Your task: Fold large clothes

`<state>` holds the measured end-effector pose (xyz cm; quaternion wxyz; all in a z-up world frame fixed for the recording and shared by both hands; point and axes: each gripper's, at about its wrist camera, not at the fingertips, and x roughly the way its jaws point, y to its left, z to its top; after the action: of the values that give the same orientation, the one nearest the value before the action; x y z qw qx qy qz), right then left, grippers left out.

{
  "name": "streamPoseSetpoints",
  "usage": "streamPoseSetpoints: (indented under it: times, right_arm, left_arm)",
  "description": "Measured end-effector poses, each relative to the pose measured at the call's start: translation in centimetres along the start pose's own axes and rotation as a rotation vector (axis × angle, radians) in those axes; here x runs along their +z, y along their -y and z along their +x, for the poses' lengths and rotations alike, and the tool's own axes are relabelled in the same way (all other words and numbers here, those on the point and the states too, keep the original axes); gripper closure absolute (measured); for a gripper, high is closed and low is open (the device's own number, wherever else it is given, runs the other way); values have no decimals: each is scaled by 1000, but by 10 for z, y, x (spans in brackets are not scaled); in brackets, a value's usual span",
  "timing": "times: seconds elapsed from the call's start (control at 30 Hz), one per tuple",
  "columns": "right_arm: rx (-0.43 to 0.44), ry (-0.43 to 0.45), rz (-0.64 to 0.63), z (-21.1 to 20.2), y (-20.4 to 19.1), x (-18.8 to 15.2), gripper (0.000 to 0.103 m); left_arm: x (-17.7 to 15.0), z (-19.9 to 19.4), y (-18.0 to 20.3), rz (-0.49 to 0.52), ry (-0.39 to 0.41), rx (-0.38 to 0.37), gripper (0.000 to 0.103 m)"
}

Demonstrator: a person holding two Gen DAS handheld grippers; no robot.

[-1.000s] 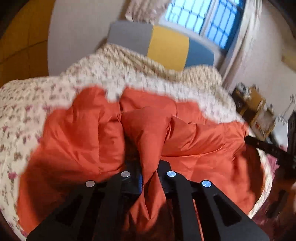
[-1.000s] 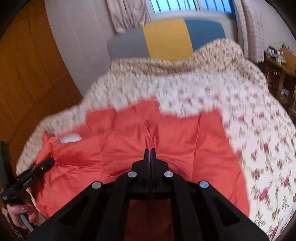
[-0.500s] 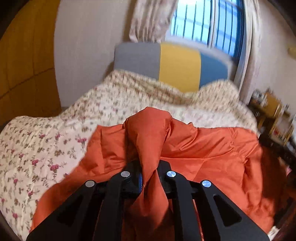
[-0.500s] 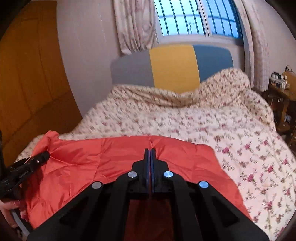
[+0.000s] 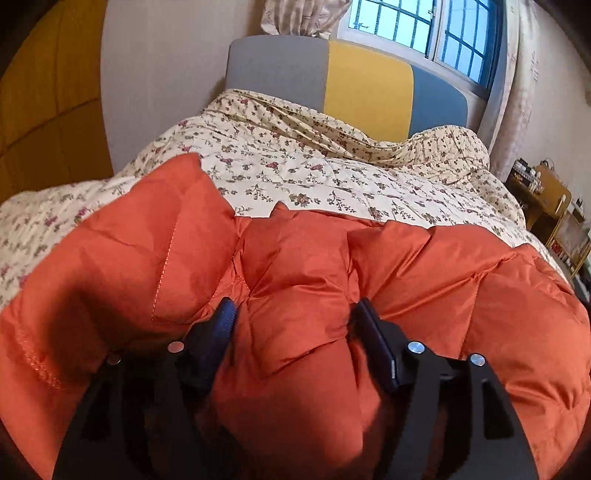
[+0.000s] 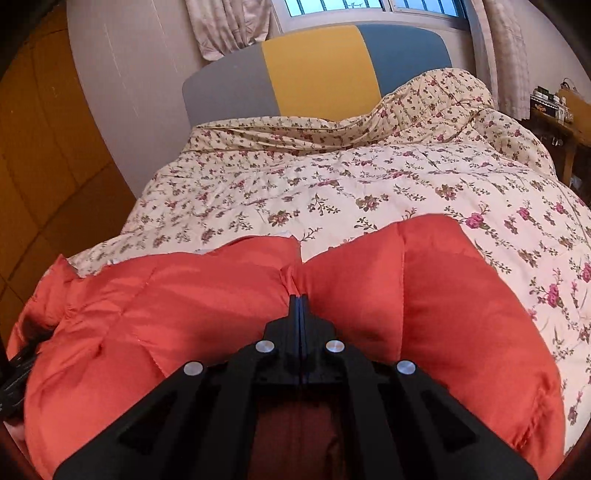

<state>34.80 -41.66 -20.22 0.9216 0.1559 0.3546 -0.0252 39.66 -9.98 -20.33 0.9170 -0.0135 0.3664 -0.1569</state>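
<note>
Flowery blanket spread over the bed. Headboard at the far edge, gray, yellow and blue. Window with curtains behind it. Wooden shelf by the right edge.

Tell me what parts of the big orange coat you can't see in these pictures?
- Left wrist view: the orange coat runs off the bottom and side edges; the left gripper, fingers apart, hides the fabric beneath it.
- Right wrist view: the right gripper, clamped on a fold, covers the coat's lower middle.
- Both views: no sleeves, zip or collar can be picked out.
- The small things on the wooden shelf are too tiny to name.
</note>
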Motion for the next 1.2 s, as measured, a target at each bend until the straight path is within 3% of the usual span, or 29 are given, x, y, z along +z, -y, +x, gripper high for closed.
streamPoseSetpoints:
  times: [0.23, 0.37, 0.43, 0.47, 0.5, 0.53, 0.57, 0.7, 0.77, 0.8, 0.9, 0.97, 1.03, 1.13, 1.2]
  right_arm:
    - [-51, -42, -12, 28, -2, -3, 103]
    - [-41, -55, -2, 29, 1, -2, 103]
    - [-39, -68, -4, 27, 0, 1, 102]
    - [-36, -73, -2, 23, 1, 3, 100]
    - [-27, -71, 2, 16, 1, 4, 89]
    - [-13, -53, 4, 6, 1, 5, 76]
    - [-6, -25, 2, -6, 0, 6, 71]
    - [-23, 52, -63, -51, -10, 9, 69]
    - [-73, 65, -97, -65, -11, 10, 69]
    - [-104, 63, -112, -67, -9, 11, 69]
    - [-211, 36, -165, -55, 1, 10, 69]
    - [-214, -5, -119, -39, 18, 9, 71]
    - [-204, -44, -35, -23, 42, 6, 71]
    - [-113, -58, 133, -7, 75, 5, 71]
    - [-101, -70, 157, 0, 82, 4, 71]
  left_arm:
    - [-1, 13, -9, -51, -20, -38, 32]
    - [0, 12, -4, -30, -36, -11, 31]
    - [3, 8, 2, -9, -58, 21, 23]
    - [3, 4, 4, -2, -68, 37, 21]
    - [4, -3, 7, 3, -76, 52, 18]
    - [5, -12, 10, 1, -67, 53, 18]
    - [6, -20, 12, -6, -49, 51, 18]
    - [12, -60, 35, -22, 86, 7, 10]
    - [17, -63, 53, 22, 101, -3, 10]
    - [19, -58, 67, 71, 89, -11, 10]
    - [22, -25, 106, 262, 45, 86, 10]
    - [21, 2, 115, 330, 3, 138, 10]
    - [20, 26, 107, 289, -52, 94, 8]
    - [19, 40, 88, 203, -65, 7, 3]
    - [18, 45, 83, 177, -66, -20, 3]
